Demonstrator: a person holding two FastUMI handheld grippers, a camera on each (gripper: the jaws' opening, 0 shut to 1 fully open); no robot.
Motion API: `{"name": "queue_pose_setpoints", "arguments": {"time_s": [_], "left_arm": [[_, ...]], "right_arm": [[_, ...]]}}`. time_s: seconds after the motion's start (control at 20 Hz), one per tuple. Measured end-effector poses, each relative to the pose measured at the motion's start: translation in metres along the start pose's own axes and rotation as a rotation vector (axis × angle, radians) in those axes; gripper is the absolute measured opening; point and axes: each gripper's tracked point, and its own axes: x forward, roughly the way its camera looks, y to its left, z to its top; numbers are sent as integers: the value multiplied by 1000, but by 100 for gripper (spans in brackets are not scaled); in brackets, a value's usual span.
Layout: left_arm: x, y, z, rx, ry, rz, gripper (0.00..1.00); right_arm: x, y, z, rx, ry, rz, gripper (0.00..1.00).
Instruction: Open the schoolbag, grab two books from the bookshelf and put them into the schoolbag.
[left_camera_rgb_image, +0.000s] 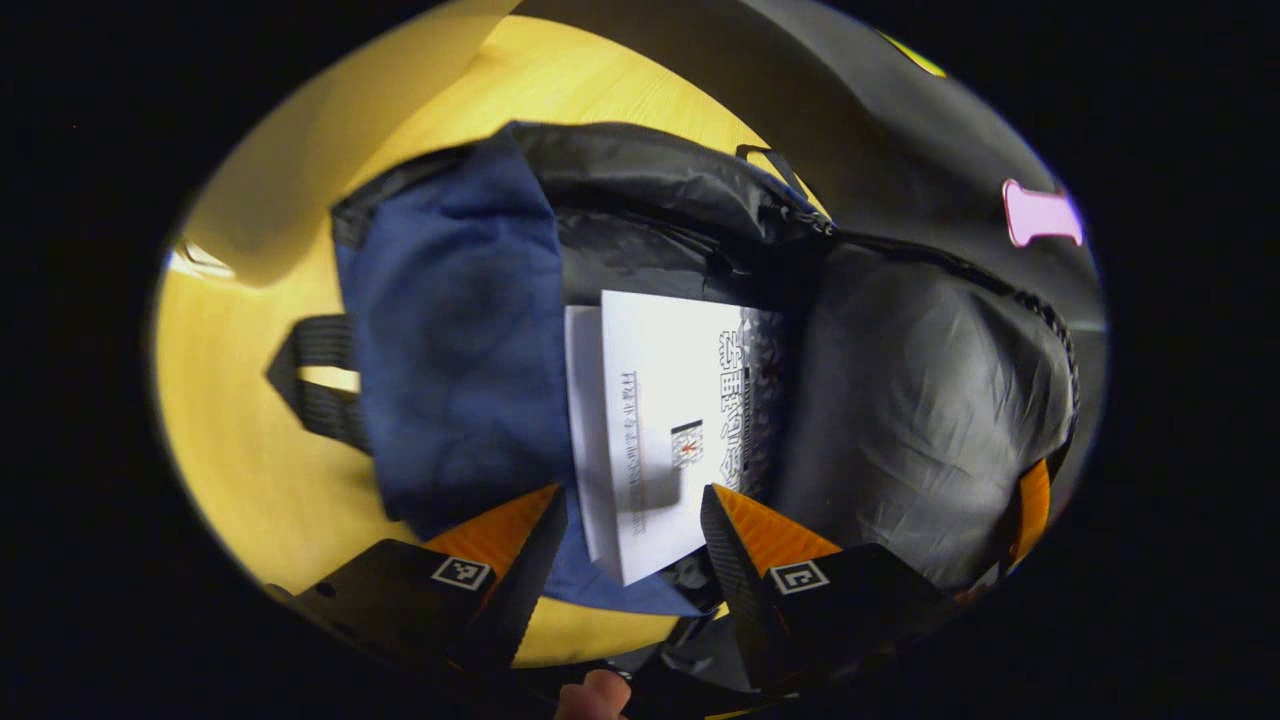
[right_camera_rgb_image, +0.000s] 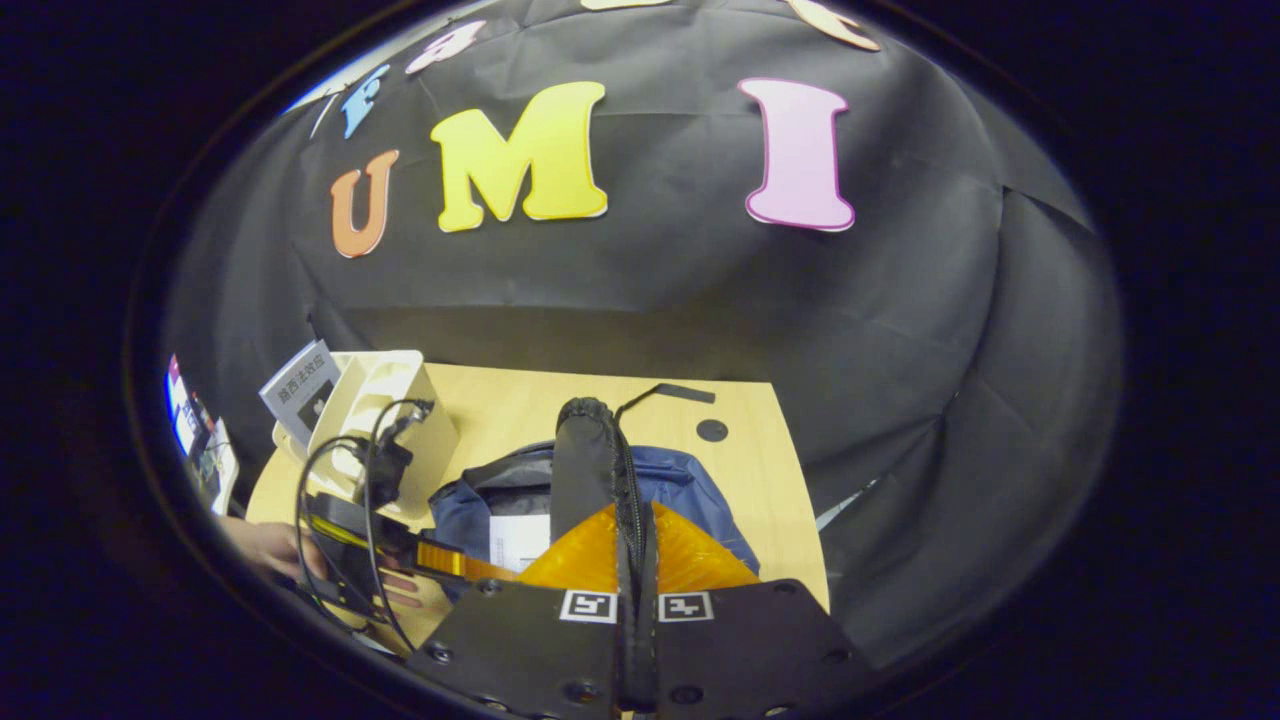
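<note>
Your right gripper (right_camera_rgb_image: 634, 560) fingers pinch the limp blue-and-black fabric schoolbag's (left_camera_rgb_image: 455, 330) zippered flap (right_camera_rgb_image: 590, 460) open; left gripper (left_camera_rgb_image: 632, 525) fingers spread wide astride the stiff white book (left_camera_rgb_image: 660, 420) inside—grip spines.

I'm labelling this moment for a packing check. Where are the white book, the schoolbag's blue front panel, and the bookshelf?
white book (left_camera_rgb_image: 660, 400): left gripper view, on its cover, inside the open bag.
schoolbag (left_camera_rgb_image: 450, 330): left gripper view, on the blue front panel.
bookshelf (right_camera_rgb_image: 385, 410): right gripper view, on its pale side wall.
</note>
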Motion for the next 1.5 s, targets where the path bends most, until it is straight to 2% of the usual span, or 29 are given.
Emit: {"name": "queue_pose_setpoints", "arguments": {"time_s": [0.2, 0.3, 0.35, 0.4, 0.45, 0.5, 0.7, 0.75, 0.8, 1.1, 1.35, 1.4, 1.5], "left_arm": [[-63, 25, 1, 148, -22, 206, 87], [-90, 37, 9, 215, -73, 273, 91], [-103, 43, 13, 240, -103, 300, 92], [-117, 47, 15, 255, -128, 320, 93], [-130, 51, 17, 268, -147, 330, 99], [-145, 54, 19, 281, -166, 336, 99], [-211, 73, 37, 330, -258, 368, 99], [-230, 79, 44, 340, -281, 378, 98], [-245, 82, 50, 347, -301, 388, 99], [-341, 114, 110, 403, -399, 466, 98], [-389, 129, 156, 335, -403, 446, 98], [-395, 135, 166, 336, -394, 449, 98], [-399, 147, 188, 349, -370, 480, 98]], "right_arm": [[1, 11, -5, 14, 4, 8, 0], [3, 15, -7, 17, 5, 3, 3], [3, 16, -8, 20, 5, 0, 0], [3, 18, -9, 24, 6, -3, 3], [3, 20, -8, 27, 7, -4, 3], [2, 22, -8, 30, 7, -7, 1], [-3, 27, -6, 49, 6, -18, 0], [-3, 27, -5, 48, 6, -26, 3], [-5, 27, -5, 41, 4, -36, 1], [-9, 37, -4, 33, 4, -58, 1], [-7, 42, 1, 40, -3, -66, 3], [-6, 43, 2, 41, -3, -69, 1], [-6, 43, 1, 46, 0, -73, 3]]}}
